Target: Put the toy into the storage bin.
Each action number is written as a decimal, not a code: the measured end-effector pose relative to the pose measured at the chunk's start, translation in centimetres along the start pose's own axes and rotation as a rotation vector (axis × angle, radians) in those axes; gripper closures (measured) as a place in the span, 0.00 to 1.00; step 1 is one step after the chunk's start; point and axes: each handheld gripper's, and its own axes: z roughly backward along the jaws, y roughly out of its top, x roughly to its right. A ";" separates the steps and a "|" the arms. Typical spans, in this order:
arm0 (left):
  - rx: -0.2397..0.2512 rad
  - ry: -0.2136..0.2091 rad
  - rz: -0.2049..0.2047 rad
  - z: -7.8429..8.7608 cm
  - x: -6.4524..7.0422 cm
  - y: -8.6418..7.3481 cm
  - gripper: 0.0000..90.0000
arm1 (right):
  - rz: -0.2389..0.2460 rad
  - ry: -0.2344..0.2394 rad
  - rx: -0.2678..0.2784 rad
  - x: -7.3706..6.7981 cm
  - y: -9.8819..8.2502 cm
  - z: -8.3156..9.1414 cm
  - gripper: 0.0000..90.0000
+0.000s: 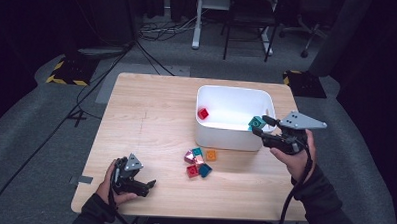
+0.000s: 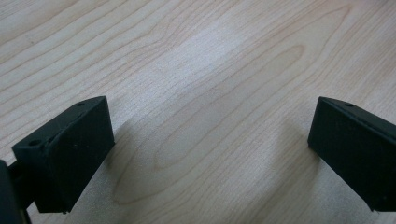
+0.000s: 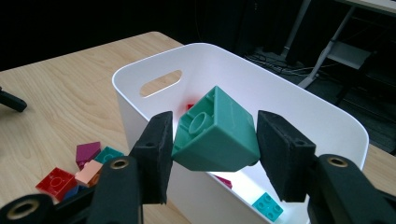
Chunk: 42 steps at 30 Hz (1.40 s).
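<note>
I read the table [image 2: 205, 70] as pale wood, matt, with fine grain. On it, the bin [image 3: 299, 112] looks like smooth white plastic; above its rim my green block [image 3: 215, 133] is satin plastic between matt, slightly rough black pads [image 3: 156, 154].

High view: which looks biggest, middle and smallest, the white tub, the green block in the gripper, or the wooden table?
1. The wooden table, largest by far.
2. The white tub, which sits on it.
3. The green block, held by the right gripper above the tub's rim; it looks tiny even though lifted nearer the camera.
</note>
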 end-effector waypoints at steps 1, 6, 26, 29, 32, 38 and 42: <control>0.001 0.002 -0.001 0.0 0.0 0.0 0.01 | -0.008 0.000 0.000 0.1 0.0 -0.1 0.53; 0.001 0.000 0.001 0.0 0.0 0.0 0.01 | -0.012 -0.010 -0.008 0.5 0.3 -0.8 0.53; 0.001 0.000 0.001 0.0 0.0 0.0 0.01 | -0.047 -0.069 -0.036 2.5 0.7 -4.5 0.53; 0.001 0.000 0.001 0.0 0.0 0.0 0.01 | -0.052 -0.070 -0.043 2.7 0.8 -5.1 0.53; 0.001 0.002 -0.001 0.0 0.0 0.0 0.01 | -0.057 -0.069 -0.047 2.8 0.9 -5.5 0.53; 0.002 0.004 -0.002 0.0 0.0 0.0 0.01 | -0.064 -0.069 -0.050 2.9 1.3 -6.2 0.53; 0.003 0.002 -0.003 0.0 0.0 0.0 0.01 | -0.070 -0.071 -0.061 2.9 1.5 -6.5 0.53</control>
